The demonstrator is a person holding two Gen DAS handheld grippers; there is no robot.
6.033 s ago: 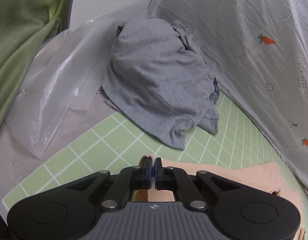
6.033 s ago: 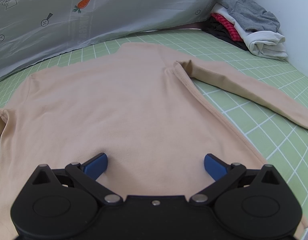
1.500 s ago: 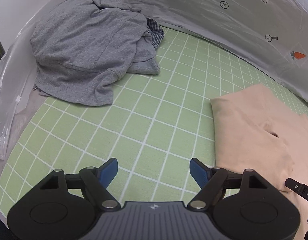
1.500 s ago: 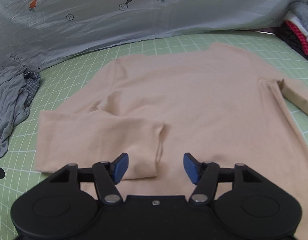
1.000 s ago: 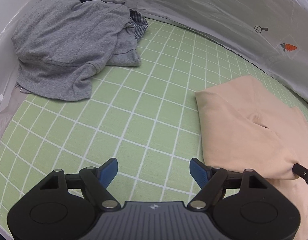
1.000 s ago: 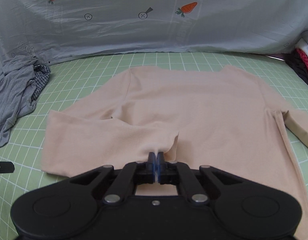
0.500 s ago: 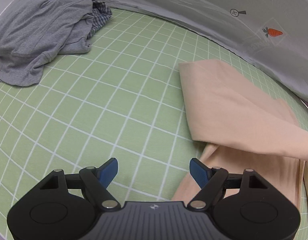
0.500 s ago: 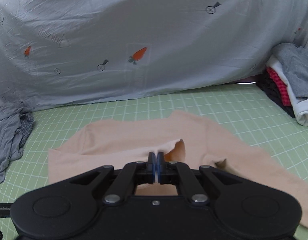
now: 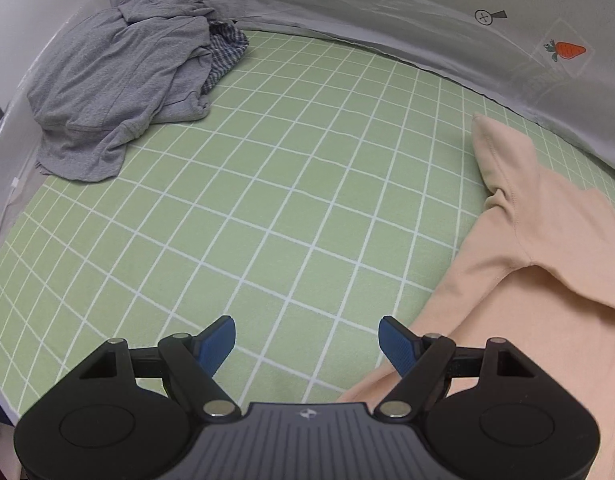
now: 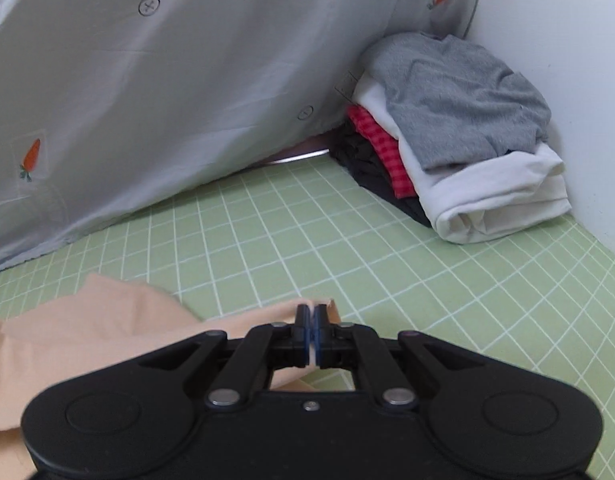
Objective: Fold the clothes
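Observation:
A peach long-sleeved top [image 9: 547, 280] lies rumpled on the green grid mat [image 9: 267, 208], at the right of the left wrist view. My left gripper [image 9: 307, 340] hovers open over bare mat just left of the top's edge, nothing between its blue pads. In the right wrist view my right gripper [image 10: 311, 330] is shut on a peach edge of the same top [image 10: 87, 320], which trails away to the lower left. How much of the top lies flat is hidden by the gripper body.
A crumpled grey garment [image 9: 119, 80] over checked cloth sits at the mat's far left corner. A stack of folded clothes [image 10: 459, 140], grey, white, red and black, stands in the far right corner by a white wall. A grey carrot-print sheet [image 10: 167, 80] borders the back.
My right gripper closed on the top's folded sleeve edge and has carried it up and to the right, toward the folded stack. The left gripper stayed open and drifted slightly.

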